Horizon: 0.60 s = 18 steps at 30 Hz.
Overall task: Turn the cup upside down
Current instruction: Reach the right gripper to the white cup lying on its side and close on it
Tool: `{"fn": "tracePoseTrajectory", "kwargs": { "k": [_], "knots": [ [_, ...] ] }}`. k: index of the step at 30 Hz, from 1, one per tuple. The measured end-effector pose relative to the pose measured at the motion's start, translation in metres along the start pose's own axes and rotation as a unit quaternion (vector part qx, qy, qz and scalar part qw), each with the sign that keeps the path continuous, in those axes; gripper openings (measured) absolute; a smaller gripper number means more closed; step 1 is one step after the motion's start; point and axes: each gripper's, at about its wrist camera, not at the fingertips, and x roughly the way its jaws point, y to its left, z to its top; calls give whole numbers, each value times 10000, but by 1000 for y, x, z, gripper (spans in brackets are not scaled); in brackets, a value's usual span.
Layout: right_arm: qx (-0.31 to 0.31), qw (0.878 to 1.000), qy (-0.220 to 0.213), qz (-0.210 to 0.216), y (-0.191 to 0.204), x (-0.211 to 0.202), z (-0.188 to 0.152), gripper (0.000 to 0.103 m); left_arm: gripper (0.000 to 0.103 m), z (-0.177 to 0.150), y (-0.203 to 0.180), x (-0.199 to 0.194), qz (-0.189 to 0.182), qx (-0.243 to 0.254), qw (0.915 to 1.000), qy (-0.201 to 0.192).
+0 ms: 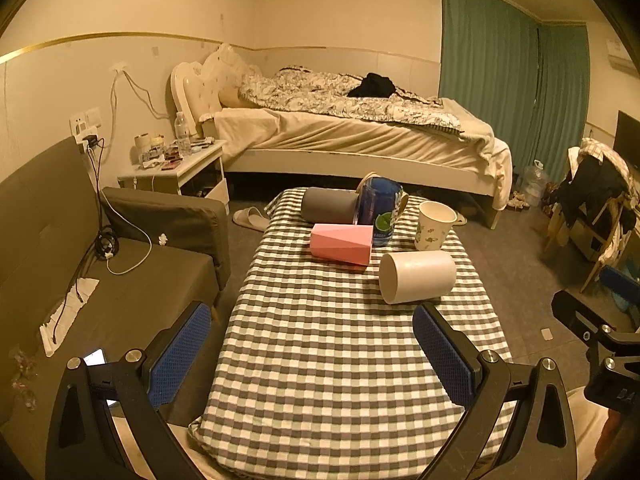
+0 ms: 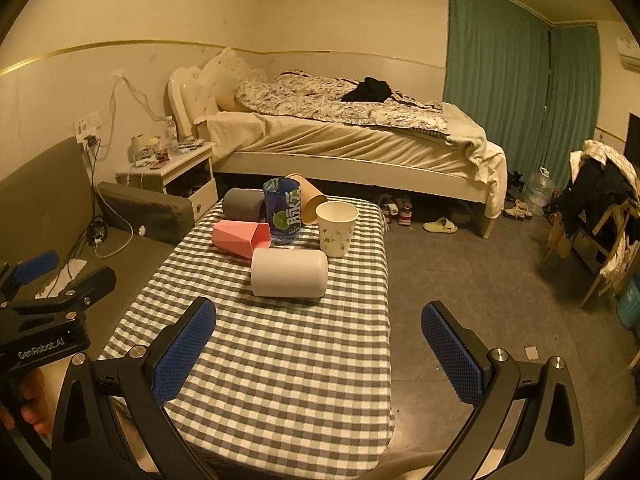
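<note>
Several cups sit on a checkered table [image 1: 320, 360] [image 2: 288, 360]. A white cup [image 1: 418, 277] [image 2: 289, 273] lies on its side nearest me. A pink faceted cup [image 1: 342, 243] [image 2: 241, 238] and a grey cup [image 1: 330, 205] [image 2: 243, 204] also lie on their sides. A patterned paper cup [image 1: 434, 226] [image 2: 336, 229] stands upright, mouth up. A blue cup [image 1: 380, 210] [image 2: 284, 216] stands behind, with a brown cup [image 2: 310, 198] leaning on it. My left gripper [image 1: 312, 344] is open and empty, short of the white cup. My right gripper [image 2: 318, 340] is open and empty, over the table's right edge.
A grey sofa [image 1: 120, 280] flanks the table on the left, with cables on it. A bed [image 1: 360, 132] and nightstand [image 1: 176, 172] stand behind. A chair piled with clothes [image 2: 600, 208] is at the right. Slippers [image 2: 440, 225] lie on the floor.
</note>
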Motion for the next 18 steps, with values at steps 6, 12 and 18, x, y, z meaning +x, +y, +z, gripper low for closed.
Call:
{"fn": "tracePoseTrajectory", "kwargs": {
  "k": [6, 12, 18],
  "knots": [
    [-597, 9978, 210, 214, 3, 32, 22, 103, 103, 9, 4, 34, 70, -40, 9997, 224],
    [-1348, 9878, 597, 494, 10, 85, 38, 103, 103, 12, 11, 73, 177, -101, 9984, 531],
    [-1089, 9835, 1155, 863, 2, 144, 48, 103, 103, 6, 20, 111, 257, -232, 9955, 883]
  ]
}}
